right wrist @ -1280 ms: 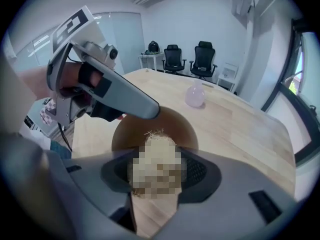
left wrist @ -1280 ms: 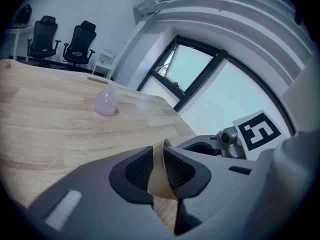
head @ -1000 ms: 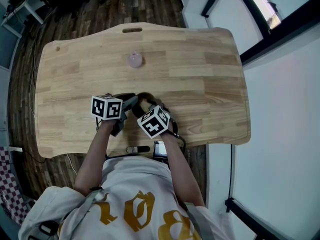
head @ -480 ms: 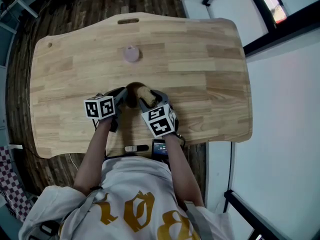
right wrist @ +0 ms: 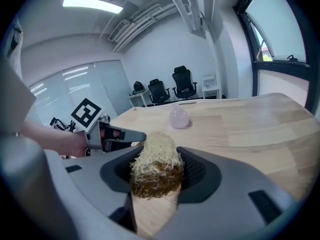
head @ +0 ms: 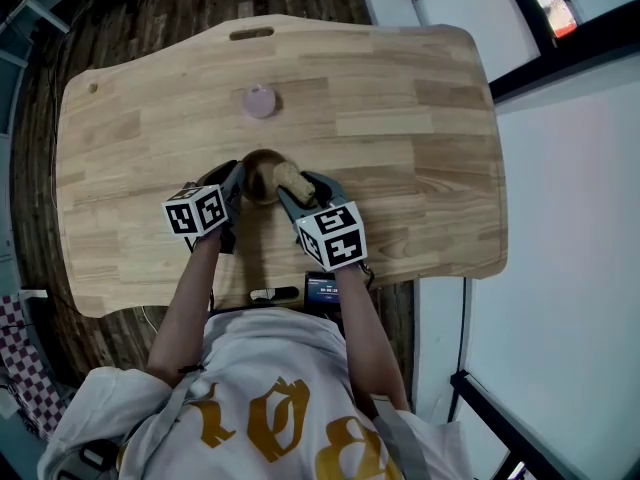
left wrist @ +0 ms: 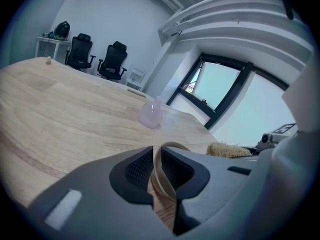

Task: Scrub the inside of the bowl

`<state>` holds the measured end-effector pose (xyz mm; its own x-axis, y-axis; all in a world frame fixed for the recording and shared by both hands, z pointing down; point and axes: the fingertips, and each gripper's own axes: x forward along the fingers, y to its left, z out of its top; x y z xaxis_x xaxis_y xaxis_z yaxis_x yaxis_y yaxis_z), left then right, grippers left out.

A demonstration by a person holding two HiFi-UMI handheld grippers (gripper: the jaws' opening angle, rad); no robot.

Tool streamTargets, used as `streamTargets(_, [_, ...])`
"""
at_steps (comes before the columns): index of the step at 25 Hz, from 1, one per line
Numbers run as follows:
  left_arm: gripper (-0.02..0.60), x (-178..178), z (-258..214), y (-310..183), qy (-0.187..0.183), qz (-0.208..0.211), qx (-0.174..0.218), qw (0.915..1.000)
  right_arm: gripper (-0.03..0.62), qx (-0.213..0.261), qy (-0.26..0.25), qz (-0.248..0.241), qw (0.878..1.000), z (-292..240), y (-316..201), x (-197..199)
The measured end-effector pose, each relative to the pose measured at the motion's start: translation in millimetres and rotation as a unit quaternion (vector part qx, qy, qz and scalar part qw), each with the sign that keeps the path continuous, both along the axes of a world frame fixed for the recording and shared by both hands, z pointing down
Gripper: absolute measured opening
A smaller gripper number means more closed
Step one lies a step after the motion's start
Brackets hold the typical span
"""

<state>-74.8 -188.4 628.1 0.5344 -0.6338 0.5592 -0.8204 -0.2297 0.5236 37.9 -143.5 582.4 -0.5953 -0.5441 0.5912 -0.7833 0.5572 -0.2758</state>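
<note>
Near the middle of the table (head: 420, 118), toward your side, the bowl (head: 258, 173) sits upright, and your left gripper (left wrist: 156, 159) is clenched on its near rim, one jaw inside the wall and one outside. Your right gripper (right wrist: 156, 168) is squeezed tight on a scrubber (head: 292, 178) of pale, stringy fibre, held at the bowl's right side; whether it touches the inside cannot be told. The bowl looks thin-walled, stiff and light, so it will likely skid or tip on the smooth wood if you press hard; the rim grip you have seems the right place to steady it. The scrubber looks soft and springy and should flatten under pressure. A small pink object (head: 260, 101) stands well beyond the bowl. No brand or label is readable: the gripper cubes (head: 195, 211) carry only black-and-white square patterns, and the gold lettering on your shirt is cut off.
</note>
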Motion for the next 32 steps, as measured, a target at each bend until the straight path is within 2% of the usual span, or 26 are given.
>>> streamTargets(4, [0.038,-2.6,-15.4,0.3,-0.003,-0.001,0.027,0.9996,0.196,0.006,0.018,0.008,1.0,-2.5,5.8,2.1])
streamTargets(10, [0.037,-6.5,-41.2,9.4,-0.017,0.011,0.062,0.9979,0.198,0.053,0.065,0.035,0.996,-18.1,8.0,10.7])
streamTargets(15, [0.003,-6.5,-75.2,21.0,-0.042,0.024,0.115,0.9922,0.198,0.087,0.074,0.072,0.991,-45.3,12.3,18.7])
streamTargets(20, [0.003,-0.3,-104.3,36.4,-0.055,0.041,0.159,0.9849,0.198,0.115,0.079,0.098,0.985,-67.5,22.0,26.1])
streamTargets(25, [0.003,-3.2,-131.1,46.8,-0.052,0.04,0.188,0.9799,0.196,0.136,0.08,0.106,0.982,-83.4,32.4,22.7])
streamTargets(32, [0.003,-8.8,-150.1,59.1,-0.061,0.039,0.204,0.9762,0.196,0.146,0.084,0.101,0.981,-94.5,43.2,17.7])
